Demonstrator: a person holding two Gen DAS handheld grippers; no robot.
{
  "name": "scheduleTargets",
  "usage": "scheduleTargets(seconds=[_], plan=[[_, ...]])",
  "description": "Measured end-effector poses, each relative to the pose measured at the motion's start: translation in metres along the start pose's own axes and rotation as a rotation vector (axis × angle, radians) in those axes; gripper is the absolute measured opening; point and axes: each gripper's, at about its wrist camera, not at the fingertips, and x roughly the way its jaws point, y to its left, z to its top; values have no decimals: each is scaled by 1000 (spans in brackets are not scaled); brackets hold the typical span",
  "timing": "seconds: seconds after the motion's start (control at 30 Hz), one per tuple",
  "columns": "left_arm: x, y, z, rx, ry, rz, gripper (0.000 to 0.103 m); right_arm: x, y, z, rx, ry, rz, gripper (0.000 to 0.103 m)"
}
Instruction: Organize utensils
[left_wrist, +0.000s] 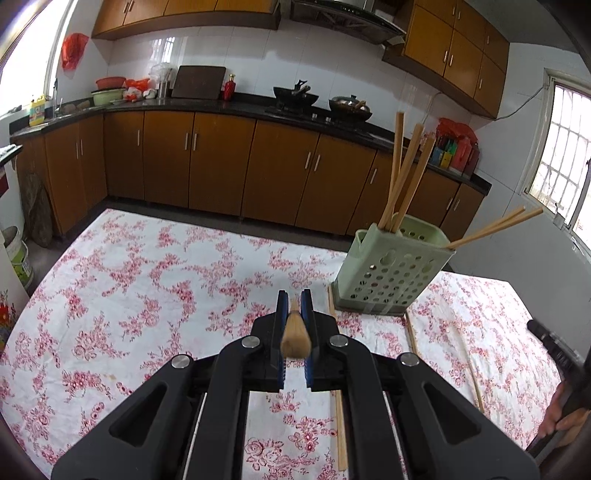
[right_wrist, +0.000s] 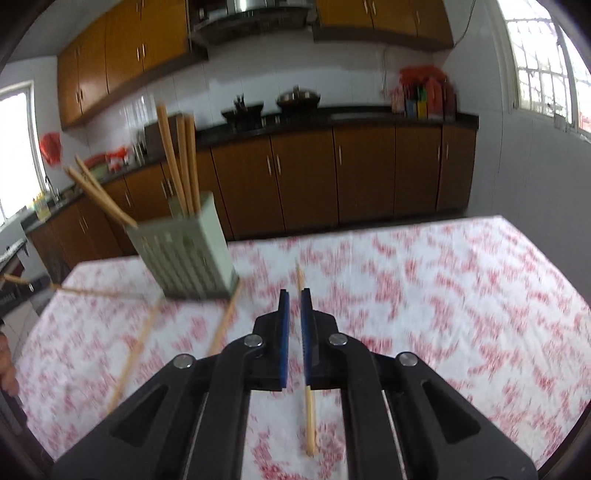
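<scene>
My left gripper (left_wrist: 294, 301) is shut on a wooden chopstick (left_wrist: 294, 334) whose thick end points back at the camera, held above the floral tablecloth. A green perforated utensil holder (left_wrist: 391, 267) stands ahead to the right with several chopsticks (left_wrist: 404, 173) upright in it and two leaning out to the right. My right gripper (right_wrist: 294, 301) is nearly shut around a chopstick (right_wrist: 308, 413) that runs between its blue pads (right_wrist: 283, 332) along the table; the view is blurred. The holder (right_wrist: 184, 254) stands ahead to its left.
Loose chopsticks lie on the cloth: one (left_wrist: 340, 413) beside the left gripper, another (left_wrist: 472, 376) further right, two (right_wrist: 225, 321) left of the right gripper. The other gripper and hand (left_wrist: 561, 369) show at the right edge. Kitchen cabinets (left_wrist: 221, 162) stand beyond the table's far edge.
</scene>
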Motion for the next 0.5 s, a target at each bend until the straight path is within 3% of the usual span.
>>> scheduleTargets(seconds=[0.17,0.27,0.37,0.5], plan=[[0,-2,3,3,-10,-2,7,-6,-2,16,-4,-33,-7,3],[0,-1,1,-1,-9,-4,7,10,-5,2,-18,66,11,6],[0,-1,0,-4,-6,-8,7,30,-8,-27,-35,171,-18,17],[0,-1,0,-1,-4,-9,7,57,-22,-59,-30,276,-60,17]])
